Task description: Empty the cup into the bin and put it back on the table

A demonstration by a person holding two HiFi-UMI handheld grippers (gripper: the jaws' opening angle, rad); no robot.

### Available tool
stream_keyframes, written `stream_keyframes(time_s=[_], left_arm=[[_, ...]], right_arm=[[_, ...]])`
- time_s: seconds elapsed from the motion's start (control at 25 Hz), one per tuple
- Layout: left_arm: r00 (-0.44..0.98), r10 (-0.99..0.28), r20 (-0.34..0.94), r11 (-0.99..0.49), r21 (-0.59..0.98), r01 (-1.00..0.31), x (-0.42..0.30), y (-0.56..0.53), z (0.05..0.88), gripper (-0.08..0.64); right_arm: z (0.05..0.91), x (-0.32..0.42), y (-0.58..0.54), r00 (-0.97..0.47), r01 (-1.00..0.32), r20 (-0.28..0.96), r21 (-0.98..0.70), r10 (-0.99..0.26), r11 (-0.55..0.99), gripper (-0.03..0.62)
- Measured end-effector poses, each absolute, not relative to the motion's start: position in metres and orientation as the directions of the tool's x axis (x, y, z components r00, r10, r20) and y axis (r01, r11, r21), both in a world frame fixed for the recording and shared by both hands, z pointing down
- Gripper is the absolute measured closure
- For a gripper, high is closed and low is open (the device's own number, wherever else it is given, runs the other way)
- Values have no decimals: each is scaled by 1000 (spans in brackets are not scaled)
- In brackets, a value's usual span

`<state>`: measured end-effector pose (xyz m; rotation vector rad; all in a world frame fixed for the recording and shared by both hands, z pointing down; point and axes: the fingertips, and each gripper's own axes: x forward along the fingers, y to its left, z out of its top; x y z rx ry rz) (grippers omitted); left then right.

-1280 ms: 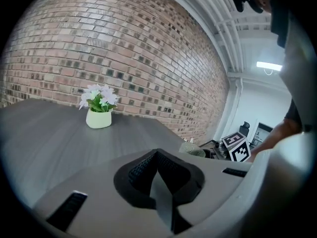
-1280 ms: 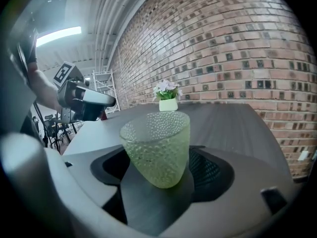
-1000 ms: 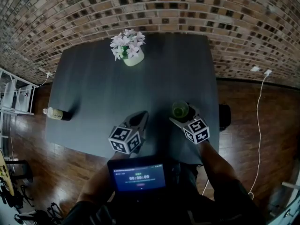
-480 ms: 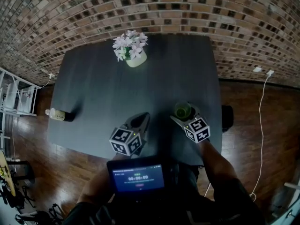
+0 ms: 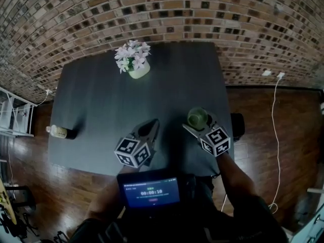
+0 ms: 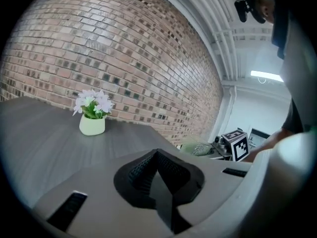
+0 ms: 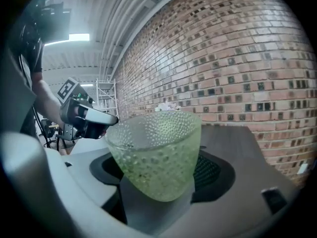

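**So the cup's grabbed, bin run comes next**

Seems the right gripper (image 5: 198, 121) has just been closing its jaws and is clamped on the bumpy pale-green see-through cup (image 7: 157, 150). In the head view the cup sits right of centre, over the lower-right corner of the dark grey table (image 5: 101, 105). The left gripper (image 5: 150, 127) is pinched together on nothing. This reads as the pick-up step. Next it probably needs carrying level to the dark container (image 5: 237, 125) past the table's right edge, likely the bin, then tipping.

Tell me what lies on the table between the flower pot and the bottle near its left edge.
Nothing. In the head view, the dark table is bare along the stretch from the flower pot to the bottle.
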<state>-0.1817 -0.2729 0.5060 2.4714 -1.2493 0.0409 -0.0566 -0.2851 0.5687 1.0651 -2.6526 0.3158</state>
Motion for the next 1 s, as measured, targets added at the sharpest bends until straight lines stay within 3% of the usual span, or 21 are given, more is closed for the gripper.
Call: stream_keyframes(time_s=[0.2, 0.56, 0.88, 1.0], left_arm=[[618, -775, 135, -577, 249, -778, -171, -277, 476, 568], [675, -737, 40, -630, 321, -707, -119, -265, 429, 568], [733, -679, -42, -714, 267, -647, -80, -253, 387, 568], [715, -698, -17, -692, 272, -669, -77, -260, 389, 568]], right_arm=[[520, -40, -274, -688, -714, 280, -90, -670, 695, 200], [461, 3, -246, -644, -749, 296, -58, -705, 660, 199], [423, 64, -235, -540, -832, 308, -51, -783, 553, 200], [419, 97, -234, -459, -877, 349, -30, -817, 480, 199]])
